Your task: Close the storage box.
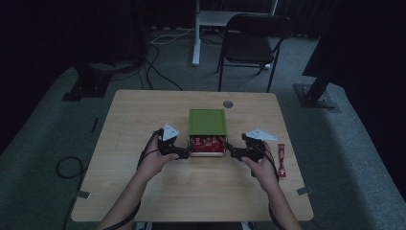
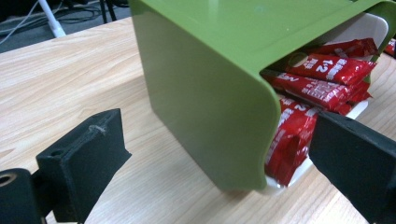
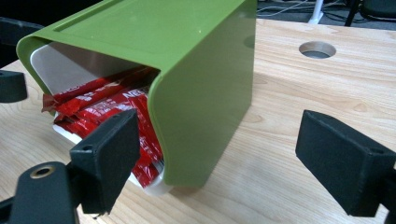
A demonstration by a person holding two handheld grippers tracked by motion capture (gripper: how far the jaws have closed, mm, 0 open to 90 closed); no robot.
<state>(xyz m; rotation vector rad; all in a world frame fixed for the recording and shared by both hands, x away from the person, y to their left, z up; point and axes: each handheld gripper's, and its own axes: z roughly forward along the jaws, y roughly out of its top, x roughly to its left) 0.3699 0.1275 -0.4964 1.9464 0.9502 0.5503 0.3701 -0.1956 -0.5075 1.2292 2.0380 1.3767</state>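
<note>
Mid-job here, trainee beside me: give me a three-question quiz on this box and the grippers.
1. True or false: the green lid fully covers the white tray of red sachets.
2. Where does the loose sachet lie? A) on the lid B) on the table, beyond the right gripper C) on the chair
3. How do the left gripper's jaws stand?

Key: 1 false, the near end is uncovered. 2 B. 3 open, either side of the box's near corner.

Black hand-held gripper point(image 1: 184, 152), grey three-cornered plate, trailing cable
</note>
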